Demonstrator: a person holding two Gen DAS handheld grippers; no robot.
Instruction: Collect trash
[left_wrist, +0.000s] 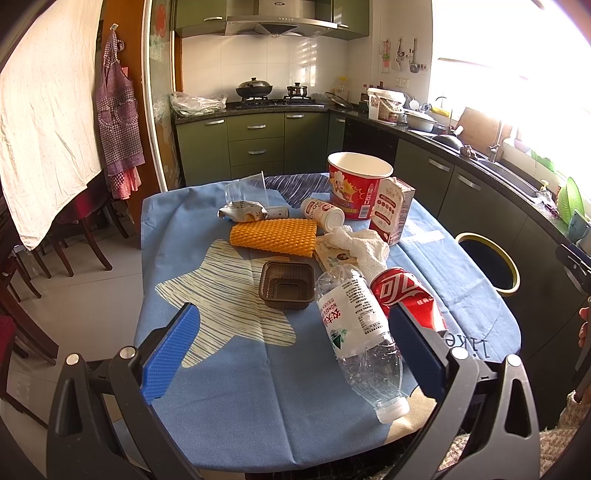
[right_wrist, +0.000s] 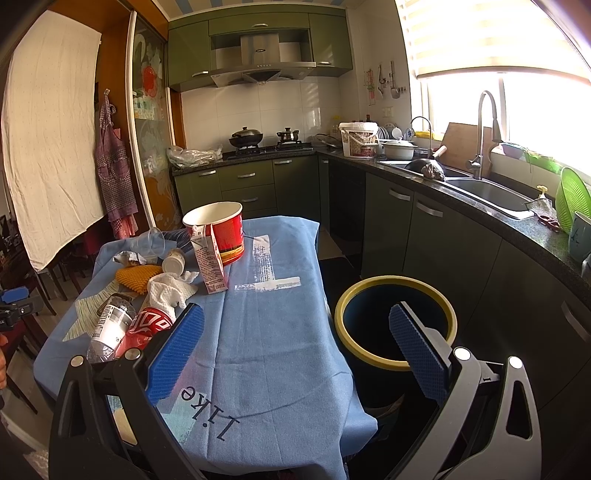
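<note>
The bottle (left_wrist: 354, 325) lies on the table (left_wrist: 236, 406) beside the can (left_wrist: 406, 295), probably touching it. Left gripper (left_wrist: 295, 350) and right gripper (right_wrist: 295, 347) stand spread, empty. Close the left squarely across the bottle's body, then carry it to the bin (right_wrist: 395, 284).

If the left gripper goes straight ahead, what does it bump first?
Probably the crushed clear plastic water bottle, lying between the open left gripper fingers; the brown plastic tray sits just beyond. Depth is uncertain.
</note>
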